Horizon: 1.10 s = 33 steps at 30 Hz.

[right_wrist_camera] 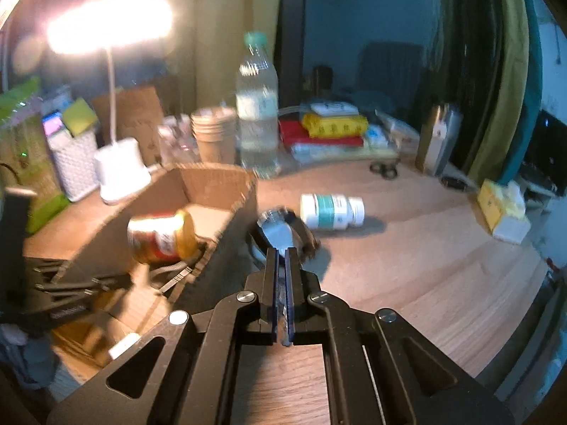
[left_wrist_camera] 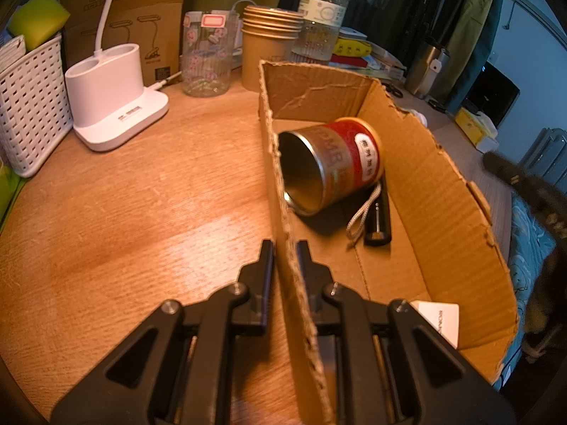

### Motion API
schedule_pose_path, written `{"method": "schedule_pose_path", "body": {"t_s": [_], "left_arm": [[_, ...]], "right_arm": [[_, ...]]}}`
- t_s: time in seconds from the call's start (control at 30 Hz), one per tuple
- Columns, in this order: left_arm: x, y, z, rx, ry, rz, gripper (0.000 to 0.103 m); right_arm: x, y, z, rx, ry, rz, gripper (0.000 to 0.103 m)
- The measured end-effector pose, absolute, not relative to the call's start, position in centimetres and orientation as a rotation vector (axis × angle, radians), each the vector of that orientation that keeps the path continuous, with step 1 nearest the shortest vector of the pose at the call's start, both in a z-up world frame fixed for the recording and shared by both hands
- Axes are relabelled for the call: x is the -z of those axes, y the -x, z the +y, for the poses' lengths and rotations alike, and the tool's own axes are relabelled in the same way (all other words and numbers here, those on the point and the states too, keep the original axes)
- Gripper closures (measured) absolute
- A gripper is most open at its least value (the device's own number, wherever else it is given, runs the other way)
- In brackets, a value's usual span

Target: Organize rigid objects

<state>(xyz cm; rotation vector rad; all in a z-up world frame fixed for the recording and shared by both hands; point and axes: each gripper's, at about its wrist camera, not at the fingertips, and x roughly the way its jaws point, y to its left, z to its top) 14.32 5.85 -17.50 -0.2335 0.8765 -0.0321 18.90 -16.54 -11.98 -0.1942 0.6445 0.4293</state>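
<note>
Left gripper [left_wrist_camera: 285, 248] clamped on box wall [left_wrist_camera: 283, 191] (right gripper [right_wrist_camera: 282, 253] pinching spoon [right_wrist_camera: 278, 233])

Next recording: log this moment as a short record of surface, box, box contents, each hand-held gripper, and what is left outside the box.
surface: wooden table
box: open cardboard box
box contents: red tin can on its side; black flashlight with cord
left hand-held gripper: shut on the box's near wall
right hand-held gripper: shut on a thin shiny object, blurred
outside box: white pill bottle lying on the table
</note>
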Motion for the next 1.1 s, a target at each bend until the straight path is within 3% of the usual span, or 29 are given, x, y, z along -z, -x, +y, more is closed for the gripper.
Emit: {"method": "schedule_pose_path", "body": {"t_s": [0.1, 0.17, 0.2, 0.27, 0.57, 0.63, 0.7, 0.73, 1.1], "left_arm": [[17.5, -14.3, 5.8, 0.032, 0.233, 0.876, 0.089], [17.5, -14.3, 5.9, 0.032, 0.234, 0.876, 0.089], [17.5, -14.3, 5.8, 0.032, 0.233, 0.876, 0.089], [17.5, -14.3, 5.9, 0.032, 0.233, 0.876, 0.089], [17.5, -14.3, 5.9, 0.032, 0.233, 0.876, 0.089], [17.5, -14.3, 5.8, 0.032, 0.233, 0.876, 0.089], [17.5, -14.3, 5.9, 0.032, 0.234, 0.876, 0.089], [17.5, -14.3, 5.9, 0.031, 0.234, 0.876, 0.089], [17.5, -14.3, 5.9, 0.032, 0.233, 0.876, 0.089]], "right_arm": [[13.9, -20.0, -16.2, -0.426, 0.198, 0.700, 0.098], [14.8, -20.6, -16.0, -0.422, 0.199, 0.734, 0.083], [15.1, -20.7, -15.9, -0.424, 0.196, 0.741, 0.064], [15.6, -21.1, -15.7, -0.441, 0.185, 0.765, 0.051], [17.1, -22.6, -15.0, -0.451, 0.204, 0.810, 0.051], [17.1, -22.6, -15.0, -0.465, 0.206, 0.809, 0.055], [17.2, -22.7, -15.0, -0.461, 0.211, 0.805, 0.073], [17.1, -22.6, -14.9, -0.467, 0.212, 0.804, 0.076], [16.7, -22.1, -15.0, -0.469, 0.221, 0.771, 0.079]]}}
